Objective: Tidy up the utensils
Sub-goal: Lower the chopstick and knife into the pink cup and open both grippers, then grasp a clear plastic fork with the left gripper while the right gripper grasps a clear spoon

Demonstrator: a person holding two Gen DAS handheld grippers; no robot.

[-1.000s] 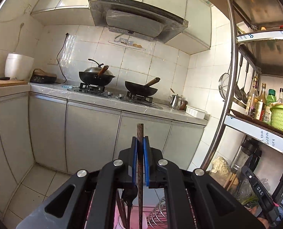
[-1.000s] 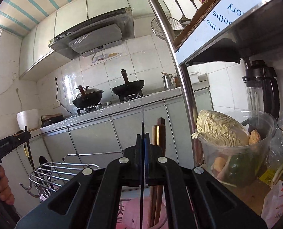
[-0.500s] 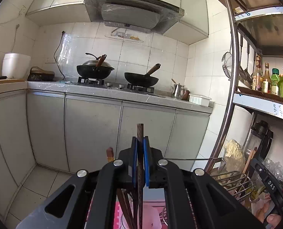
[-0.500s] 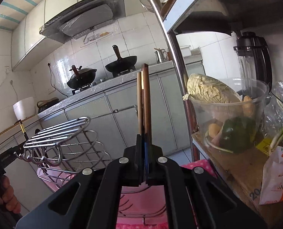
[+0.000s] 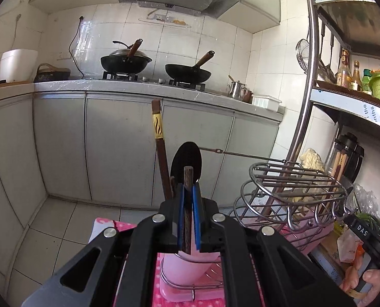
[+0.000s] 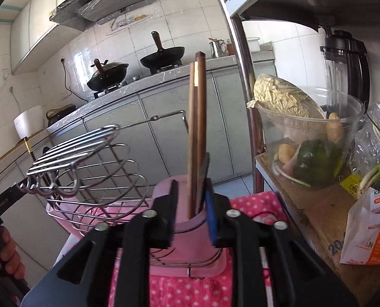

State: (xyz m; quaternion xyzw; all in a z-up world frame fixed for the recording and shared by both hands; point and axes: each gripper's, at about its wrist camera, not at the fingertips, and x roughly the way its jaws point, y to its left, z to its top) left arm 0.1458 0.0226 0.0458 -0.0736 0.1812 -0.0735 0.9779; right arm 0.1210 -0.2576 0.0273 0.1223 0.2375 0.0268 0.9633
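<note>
Between your left gripper's (image 5: pixel 187 192) blue pads a dark wooden chopstick (image 5: pixel 188 179) is pinched upright, its long axis vertical, right above the pink cup (image 5: pixel 185 268). A second chopstick (image 5: pixel 160 148) with a gold band and a black spoon (image 5: pixel 187 161) already stand in that cup, so you look set to lower straight down. Over on the right view, your right gripper (image 6: pixel 191 199) is spread wide around another pink cup (image 6: pixel 187 217), gripping nothing; a pair of chopsticks (image 6: pixel 197 128) stands upright inside it, beside the wire rack (image 6: pixel 82 158).
</note>
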